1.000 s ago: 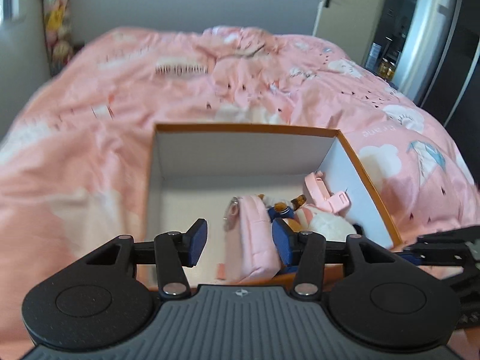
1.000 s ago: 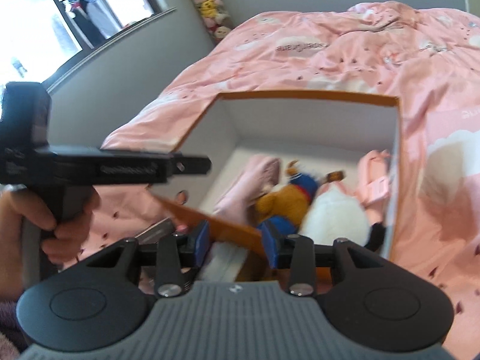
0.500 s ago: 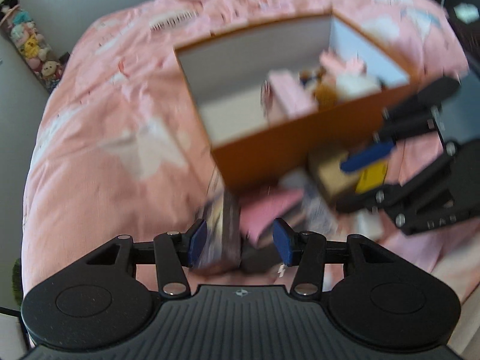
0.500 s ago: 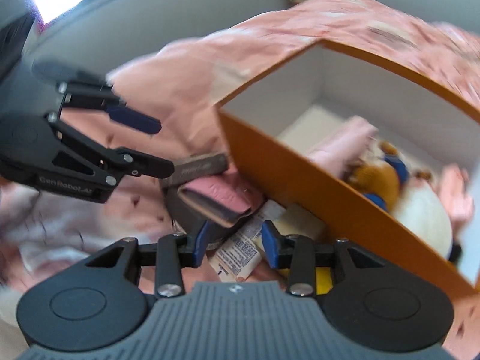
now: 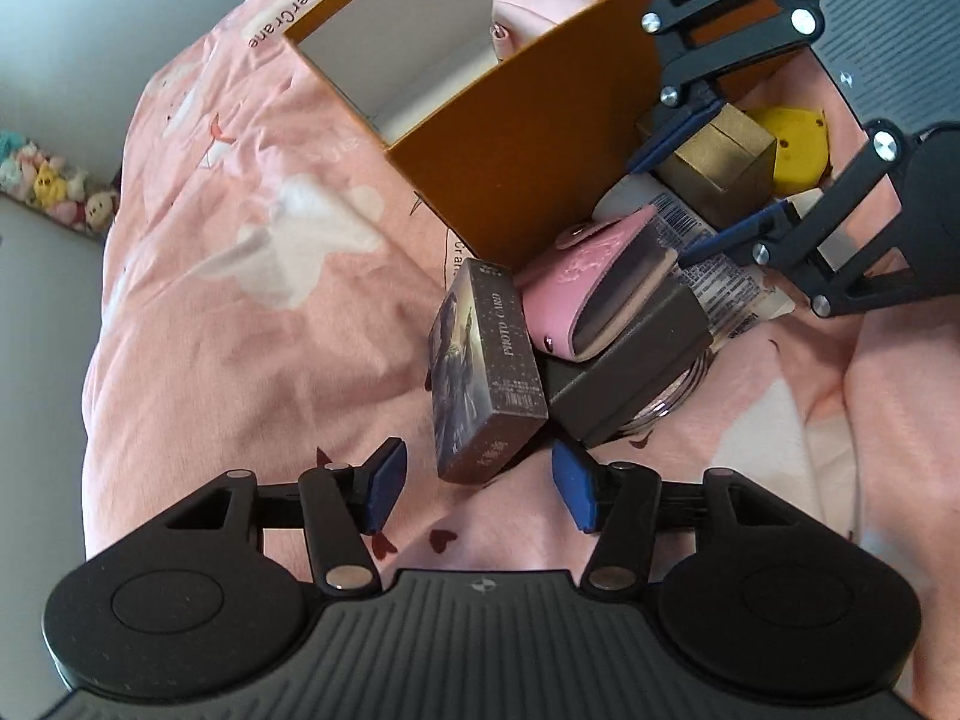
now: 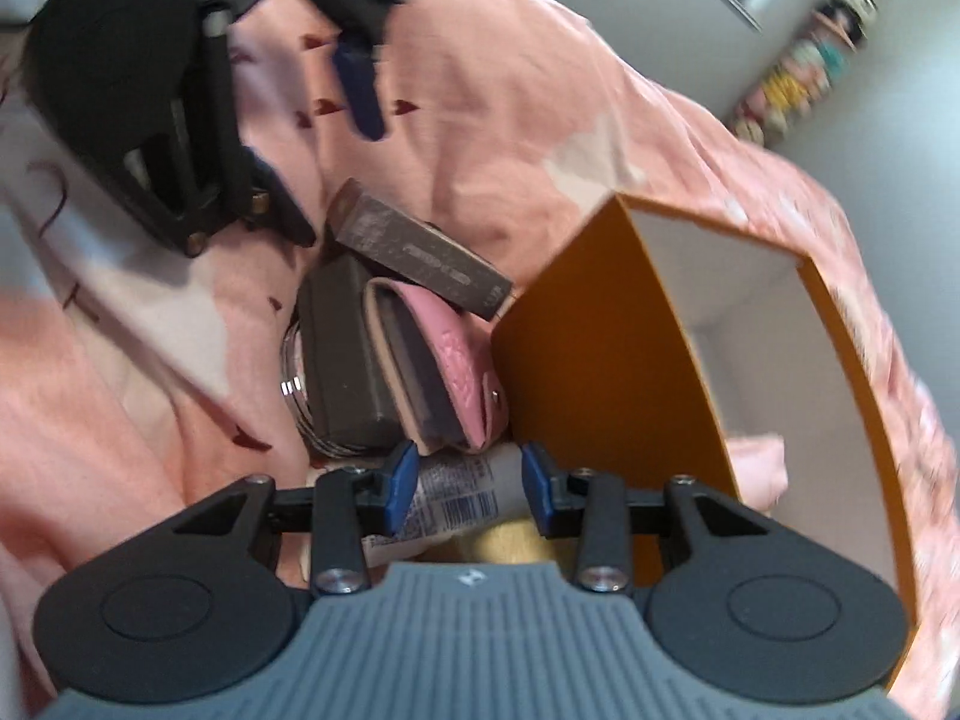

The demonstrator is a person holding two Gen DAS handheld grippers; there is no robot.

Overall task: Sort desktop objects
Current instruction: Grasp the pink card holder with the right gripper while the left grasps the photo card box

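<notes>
"PHOTO CARD" box [image 5: 489, 360] lies on the pink bedspread [image 5: 240, 300] beside the orange box [image 5: 540, 138] — bedspread print reads "PaperCrane". Left claw [image 5: 477, 486], just widened, straddles its near end without touching; right claw [image 6: 469, 489] stands parted around a barcoded white tube [image 6: 456, 501] — contact unclear.

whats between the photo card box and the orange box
The pink wallet, wedged on a dark grey box between the photo card box and the orange box; clearest in the left wrist view.
</notes>
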